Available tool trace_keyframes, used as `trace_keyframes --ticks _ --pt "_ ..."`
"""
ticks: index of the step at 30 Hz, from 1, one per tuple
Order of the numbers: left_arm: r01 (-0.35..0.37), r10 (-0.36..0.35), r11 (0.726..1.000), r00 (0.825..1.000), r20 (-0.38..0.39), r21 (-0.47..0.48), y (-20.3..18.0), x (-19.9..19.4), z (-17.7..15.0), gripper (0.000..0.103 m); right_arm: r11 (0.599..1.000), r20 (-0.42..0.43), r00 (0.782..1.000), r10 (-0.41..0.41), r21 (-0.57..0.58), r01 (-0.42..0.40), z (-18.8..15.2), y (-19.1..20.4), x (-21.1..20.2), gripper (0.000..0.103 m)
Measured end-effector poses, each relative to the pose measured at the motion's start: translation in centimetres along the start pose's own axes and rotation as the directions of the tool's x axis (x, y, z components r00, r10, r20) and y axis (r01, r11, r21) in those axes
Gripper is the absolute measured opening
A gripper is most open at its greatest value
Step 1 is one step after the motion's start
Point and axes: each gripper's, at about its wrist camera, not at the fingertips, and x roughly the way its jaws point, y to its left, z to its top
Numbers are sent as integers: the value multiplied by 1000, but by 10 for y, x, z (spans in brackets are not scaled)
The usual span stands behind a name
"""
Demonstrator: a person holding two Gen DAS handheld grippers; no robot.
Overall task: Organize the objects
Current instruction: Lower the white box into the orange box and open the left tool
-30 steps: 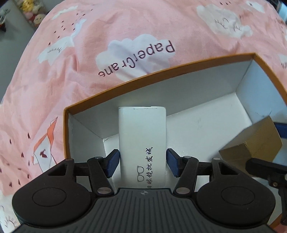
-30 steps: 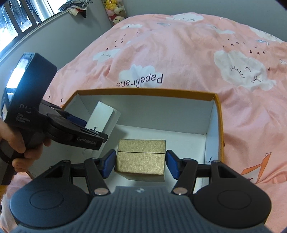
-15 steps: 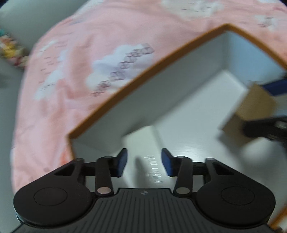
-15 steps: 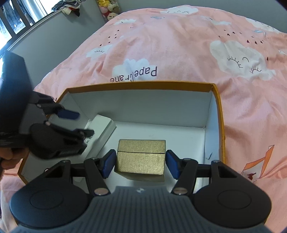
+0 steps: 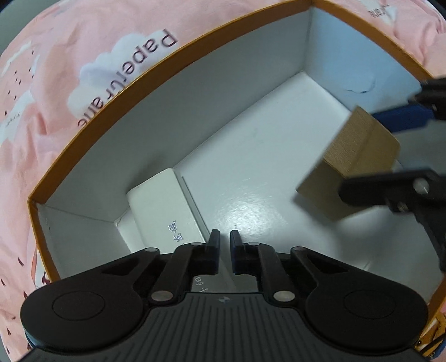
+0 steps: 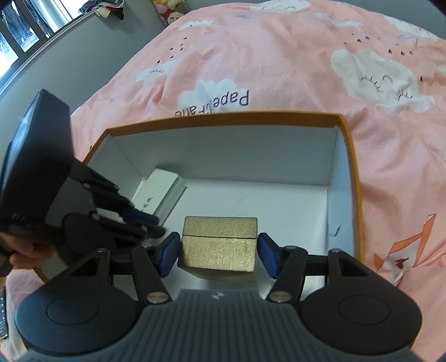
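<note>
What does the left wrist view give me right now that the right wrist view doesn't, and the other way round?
Left wrist only: the left gripper from behind, jaws nearly closed with nothing between them, beside the white box lying in the storage box's corner.

Right wrist only: the right gripper with its jaws on either side of the gold box, the person's hand, and the window and plush toys beyond the bed.

Both: storage box, white box, gold box, pink bedspread.

Pink cloud-print bedspread (image 6: 292, 64), grey wall (image 6: 111, 30), window (image 6: 16, 36) upper-left.
</note>
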Motion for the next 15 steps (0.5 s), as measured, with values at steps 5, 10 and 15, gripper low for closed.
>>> trace_keyframes --ticks 5,10,15 --pt "-74 73 996 997 -14 -52 7 4 3 6 999 -34 998 49 21 -48 -4 5 3 62" --pt "-126 125 991 992 -9 -48 6 4 4 6 998 -58 996 67 22 -65 -7 12 6 63" --pt "-93 105 989 988 109 -112 12 -16 -2 14 993 -72 992 106 69 -101 -8 15 6 63"
